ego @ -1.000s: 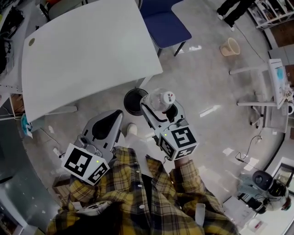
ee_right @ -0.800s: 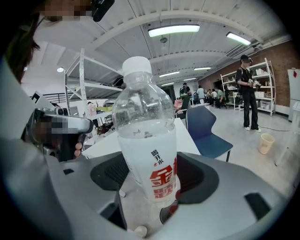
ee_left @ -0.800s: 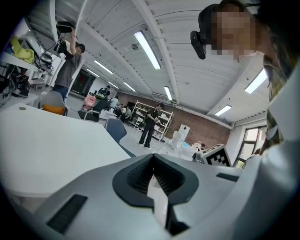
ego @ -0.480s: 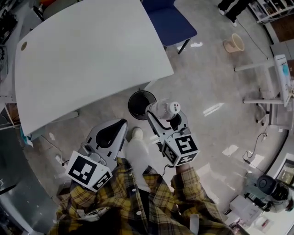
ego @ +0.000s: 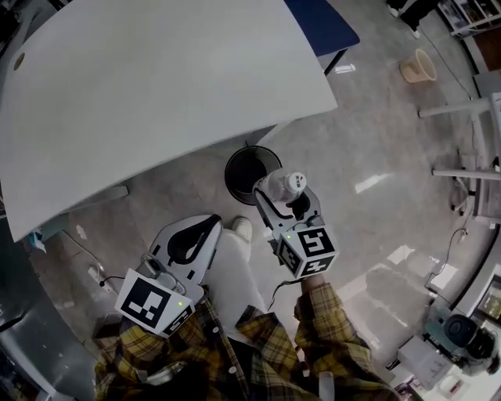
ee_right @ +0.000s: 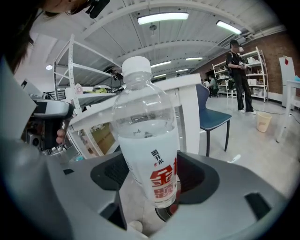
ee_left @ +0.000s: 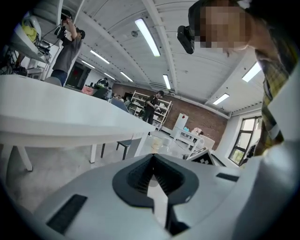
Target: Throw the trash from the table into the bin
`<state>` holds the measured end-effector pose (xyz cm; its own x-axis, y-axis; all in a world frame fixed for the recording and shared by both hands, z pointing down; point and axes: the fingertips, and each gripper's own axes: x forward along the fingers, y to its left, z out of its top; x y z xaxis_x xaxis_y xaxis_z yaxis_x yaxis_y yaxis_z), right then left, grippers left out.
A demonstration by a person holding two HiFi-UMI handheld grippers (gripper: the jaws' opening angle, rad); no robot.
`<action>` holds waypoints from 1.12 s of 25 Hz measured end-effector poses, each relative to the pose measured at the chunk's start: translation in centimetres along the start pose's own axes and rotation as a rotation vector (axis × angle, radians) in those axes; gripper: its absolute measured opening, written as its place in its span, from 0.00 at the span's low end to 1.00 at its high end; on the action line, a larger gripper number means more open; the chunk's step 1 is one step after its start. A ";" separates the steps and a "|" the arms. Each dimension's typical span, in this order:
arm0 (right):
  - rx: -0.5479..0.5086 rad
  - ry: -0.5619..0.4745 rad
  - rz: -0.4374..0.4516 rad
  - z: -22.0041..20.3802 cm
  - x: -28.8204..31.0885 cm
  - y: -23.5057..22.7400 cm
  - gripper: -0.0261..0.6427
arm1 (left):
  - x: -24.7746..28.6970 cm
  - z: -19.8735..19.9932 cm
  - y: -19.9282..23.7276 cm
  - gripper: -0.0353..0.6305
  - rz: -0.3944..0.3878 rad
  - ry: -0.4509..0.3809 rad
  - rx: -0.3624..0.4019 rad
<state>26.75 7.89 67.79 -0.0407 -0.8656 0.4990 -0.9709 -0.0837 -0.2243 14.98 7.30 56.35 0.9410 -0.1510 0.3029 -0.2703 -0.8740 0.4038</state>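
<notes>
Nearest, in the right gripper (ee_right: 150, 176): jaws spread wide, pressed on either side of a bottle's (ee_right: 146, 136) lower body. Stands upright there in the right gripper view, white cap on top. Clear plastic above, a whitish band below with red characters and small dark print.

From the head view, same right gripper (ego: 282, 196) out ahead of its marker cube (ego: 307, 251), with the bottle (ego: 280, 186) between the jaw tips and its cap pointing right. Held off the floor (ego: 376, 157), just beside the lower right rim of the bin (ego: 252, 174), overlapping that rim in the picture.

To the left and closer to the body, left gripper (ego: 205, 229): jaws brought together, nothing between them. Same in the left gripper view, left gripper (ee_left: 152, 161) with tips meeting.

Further on, round black bin on the floor at the edge of the white table (ego: 156, 94). Beyond the table's far corner, a blue chair (ego: 325, 23); well off to the right, a small beige pail (ego: 419, 66).
</notes>
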 end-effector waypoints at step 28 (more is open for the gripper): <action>-0.027 0.349 -0.085 -29.0 20.0 -11.5 0.52 | 6.2 -12.0 8.8 0.06 0.047 0.063 -0.011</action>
<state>30.24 5.86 104.60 -0.0328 -0.6351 0.7717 -0.9801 -0.1310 -0.1494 15.95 4.23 72.16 0.9127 -0.1621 0.3751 -0.3164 -0.8613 0.3976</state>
